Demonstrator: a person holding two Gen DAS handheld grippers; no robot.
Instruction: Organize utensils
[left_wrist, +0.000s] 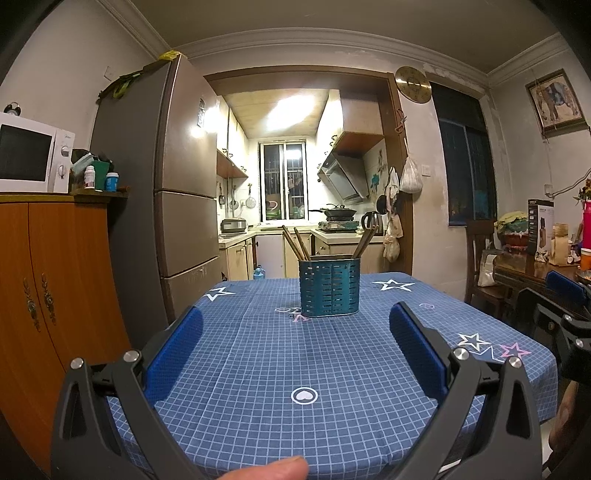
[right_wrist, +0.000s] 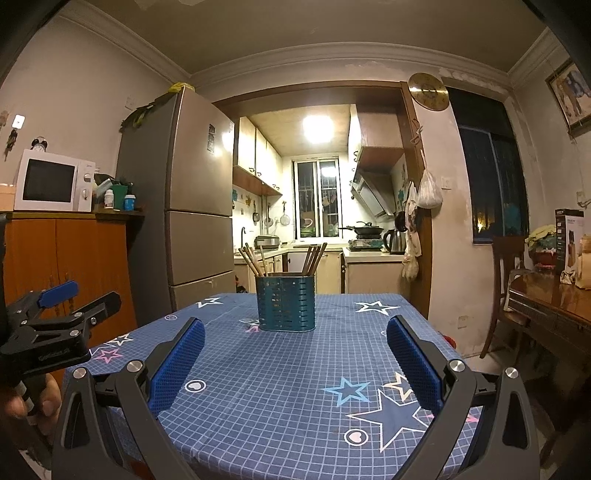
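A teal perforated utensil holder (left_wrist: 329, 287) stands upright on the blue checked tablecloth (left_wrist: 266, 369), with several wooden chopsticks (left_wrist: 295, 243) leaning out of it in two bunches. It also shows in the right wrist view (right_wrist: 286, 302), with its chopsticks (right_wrist: 314, 258). My left gripper (left_wrist: 295, 325) is open and empty, held above the near part of the table, well short of the holder. My right gripper (right_wrist: 295, 332) is open and empty too, also short of the holder. The left gripper shows at the left edge of the right wrist view (right_wrist: 62, 306).
A wooden cabinet (left_wrist: 44, 280) with a microwave (left_wrist: 33, 158) stands at the left, a tall fridge (left_wrist: 177, 192) behind it. A dark wooden table (right_wrist: 554, 306) and chair (right_wrist: 506, 295) stand at the right. The kitchen lies beyond the table.
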